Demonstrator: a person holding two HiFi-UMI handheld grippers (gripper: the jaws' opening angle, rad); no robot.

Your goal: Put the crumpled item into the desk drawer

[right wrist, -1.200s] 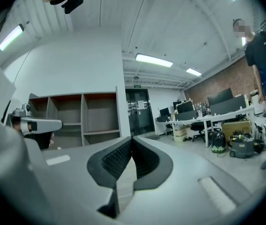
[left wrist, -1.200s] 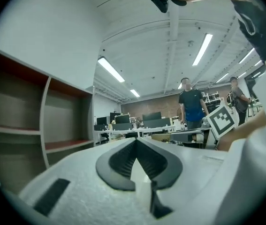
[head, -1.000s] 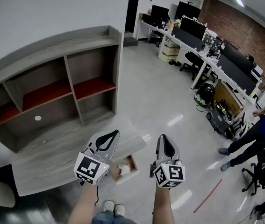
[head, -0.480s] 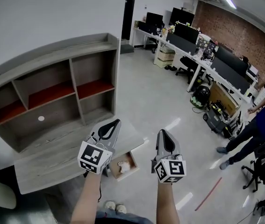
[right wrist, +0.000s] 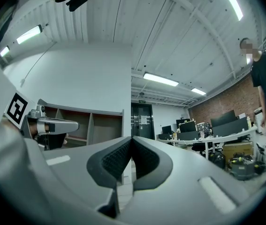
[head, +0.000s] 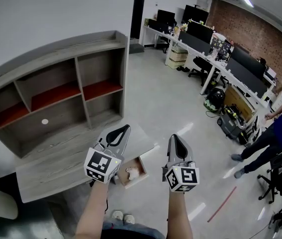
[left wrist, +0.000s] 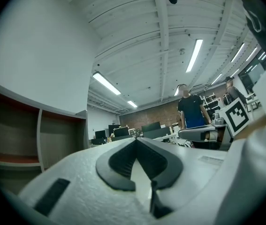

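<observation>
Nearest the camera, at the bottom edge of the head view, a pair of pale shoes [head: 121,216] shows on the grey floor [head: 170,103], with two bare forearms reaching up from there. The left gripper [head: 125,127] sits just left of centre, and its own view shows the dark pads pressed tip to tip: clenched, with nothing between them. The right gripper [head: 173,136] is just right of centre and level with it, and it is the same story there, jaws closed together and empty.

Between the two tools and a little lower, the desk drawer [head: 140,165] stands pulled out. There's the crumpled item [head: 132,172], a small white wad lying inside the drawer, apart from both grippers.

Just beyond, the grey wooden desk [head: 51,166] runs off to the lower left. Behind it, against the white wall, the shelf unit [head: 126,63] fills the upper left, open cubbies with red boards, and a small white disc [head: 45,121] on its back panel.

Further off, upper right, a row of office tables with dark monitors [head: 200,29] lines up before a brick wall [head: 265,44]. At the right edge a person [head: 272,133] in a blue top stands on the floor, and a red strip [head: 222,206] lies on it lower right.
</observation>
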